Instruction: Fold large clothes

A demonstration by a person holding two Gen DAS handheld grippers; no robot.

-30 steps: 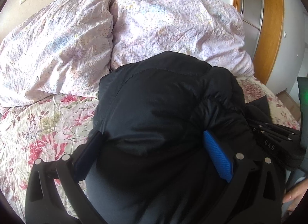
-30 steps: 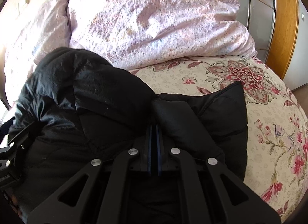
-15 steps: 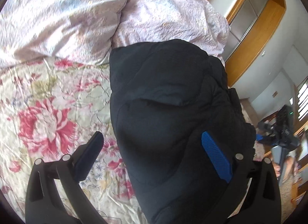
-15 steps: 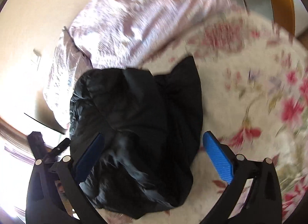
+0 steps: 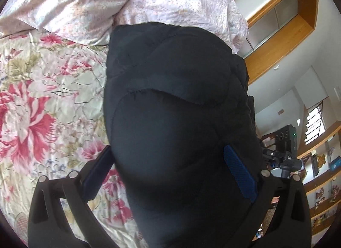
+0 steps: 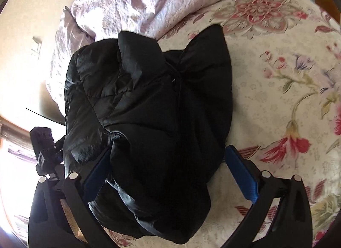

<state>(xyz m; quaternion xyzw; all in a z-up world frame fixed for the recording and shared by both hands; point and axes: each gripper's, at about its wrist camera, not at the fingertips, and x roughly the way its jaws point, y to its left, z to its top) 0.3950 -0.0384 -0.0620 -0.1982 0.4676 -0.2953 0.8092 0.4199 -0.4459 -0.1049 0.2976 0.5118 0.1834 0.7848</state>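
Note:
A black puffer jacket lies bunched in a folded heap on the floral bedspread; it also shows in the right wrist view. My left gripper is open, its blue-padded fingers standing either side of the jacket's near end, above it. My right gripper is open too, its fingers spread on both sides of the jacket's near edge. Neither holds the cloth. The other gripper shows at the left edge of the right wrist view.
Two pale pink pillows lie against the headboard just beyond the jacket. Wooden wardrobe framing and shelves stand to the right of the bed. The bedspread extends to the right of the jacket.
My right gripper has opened and let go of the jacket. Both grippers have pulled back and tilted, so the jacket now lies free on the bed.

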